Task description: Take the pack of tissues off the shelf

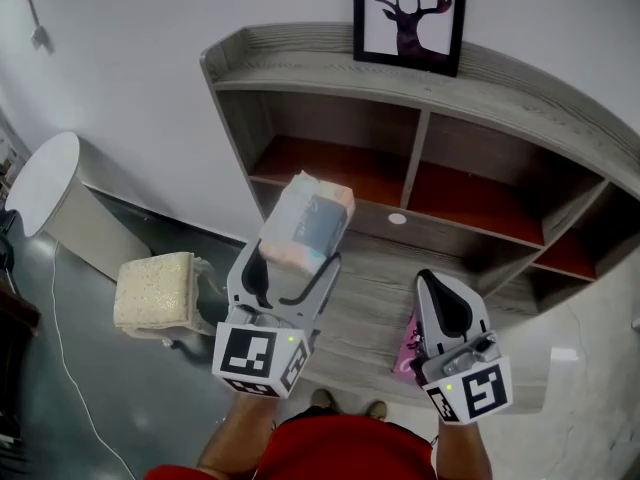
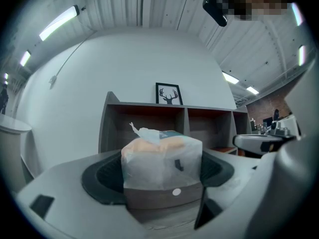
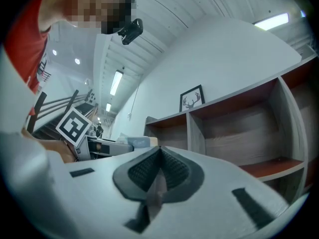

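Observation:
My left gripper (image 1: pixel 297 258) is shut on the pack of tissues (image 1: pixel 306 220), a clear-wrapped pack, peach with a blue panel. It hangs in the air in front of the grey wooden shelf (image 1: pixel 420 78), clear of the compartments. In the left gripper view the pack of tissues (image 2: pixel 162 161) fills the gap between the black pads, and the shelf (image 2: pixel 149 108) stands behind it. My right gripper (image 1: pixel 437 290) is lower right, jaws shut with nothing in them. In the right gripper view its pads (image 3: pixel 172 171) meet, and the shelf (image 3: pixel 234 128) is ahead.
A framed deer picture (image 1: pixel 408 16) stands on the shelf top. A pink item (image 1: pixel 408 346) lies on the lower board beside my right gripper. A round white table (image 1: pixel 42 180) and a beige cushion (image 1: pixel 153 290) are at the left. The red-floored compartments (image 1: pixel 330 168) look empty.

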`<state>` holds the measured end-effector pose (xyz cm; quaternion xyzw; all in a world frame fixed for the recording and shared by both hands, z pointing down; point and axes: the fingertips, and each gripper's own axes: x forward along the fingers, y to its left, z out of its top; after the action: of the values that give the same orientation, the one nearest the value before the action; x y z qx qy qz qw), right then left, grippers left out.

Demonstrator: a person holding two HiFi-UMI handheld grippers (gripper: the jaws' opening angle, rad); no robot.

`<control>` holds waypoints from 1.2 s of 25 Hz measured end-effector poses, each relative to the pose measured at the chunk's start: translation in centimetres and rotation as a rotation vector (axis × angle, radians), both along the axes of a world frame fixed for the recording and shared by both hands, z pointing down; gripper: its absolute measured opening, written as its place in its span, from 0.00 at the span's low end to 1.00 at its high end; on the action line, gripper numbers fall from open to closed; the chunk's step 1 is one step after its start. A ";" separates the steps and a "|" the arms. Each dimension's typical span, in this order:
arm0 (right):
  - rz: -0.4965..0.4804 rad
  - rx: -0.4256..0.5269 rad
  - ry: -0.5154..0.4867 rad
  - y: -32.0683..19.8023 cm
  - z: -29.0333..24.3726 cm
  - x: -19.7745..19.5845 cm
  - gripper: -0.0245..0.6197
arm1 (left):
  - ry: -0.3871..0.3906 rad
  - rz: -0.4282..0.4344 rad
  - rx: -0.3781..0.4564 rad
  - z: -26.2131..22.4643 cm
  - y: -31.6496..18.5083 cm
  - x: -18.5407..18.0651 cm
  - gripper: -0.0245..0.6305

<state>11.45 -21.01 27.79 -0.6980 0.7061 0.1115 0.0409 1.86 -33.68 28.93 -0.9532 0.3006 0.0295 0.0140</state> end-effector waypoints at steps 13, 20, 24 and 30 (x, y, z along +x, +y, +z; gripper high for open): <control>-0.007 -0.003 0.001 0.7 0.4 -0.6 0.05 | -0.007 -0.021 -0.005 -0.7 1.6 -0.8 0.68; 0.001 -0.014 0.007 0.9 0.6 -0.6 0.05 | 0.002 -0.005 0.024 -0.3 1.7 -0.6 0.68; 0.001 -0.015 0.010 0.9 0.6 -0.6 0.05 | -0.007 -0.016 0.013 -0.8 1.8 -0.6 0.68; 0.000 -0.013 0.010 0.8 0.5 -0.6 0.05 | -0.006 -0.016 0.010 -0.7 1.6 -0.6 0.68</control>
<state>10.82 -20.22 28.32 -0.6977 0.7070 0.1107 0.0328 1.26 -32.07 28.22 -0.9508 0.3079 0.0282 0.0198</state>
